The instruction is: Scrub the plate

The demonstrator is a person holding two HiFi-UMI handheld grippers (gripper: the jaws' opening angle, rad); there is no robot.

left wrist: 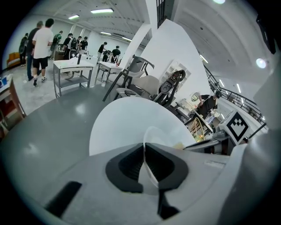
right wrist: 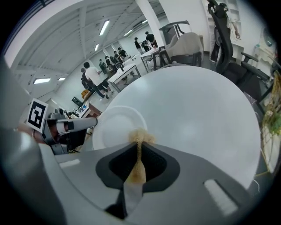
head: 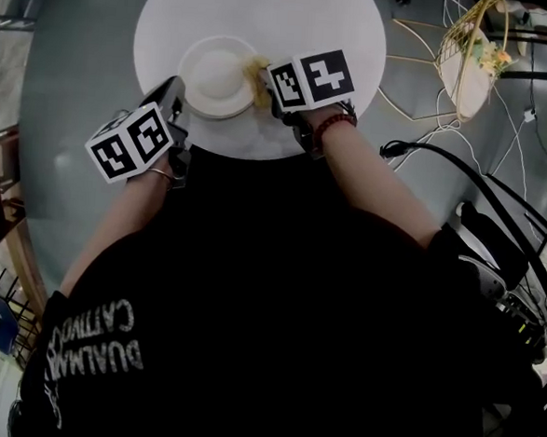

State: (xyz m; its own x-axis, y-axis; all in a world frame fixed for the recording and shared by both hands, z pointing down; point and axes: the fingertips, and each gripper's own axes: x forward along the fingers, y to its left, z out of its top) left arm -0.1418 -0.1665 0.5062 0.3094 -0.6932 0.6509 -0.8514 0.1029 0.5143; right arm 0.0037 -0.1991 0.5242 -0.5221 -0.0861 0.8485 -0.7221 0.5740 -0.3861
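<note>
A white plate lies on the near part of a round white table. My left gripper is at the plate's left rim. In the left gripper view its jaws are shut on that rim, and the plate shows edge-on beyond them. My right gripper is at the plate's right edge, shut on a yellow-tan scrub pad. In the right gripper view the pad sticks out between the jaws, at the near rim of the plate.
A wire basket and loose cables lie on the grey floor to the right of the table. Office chairs stand beyond the table's far side. Several people stand at work tables further off.
</note>
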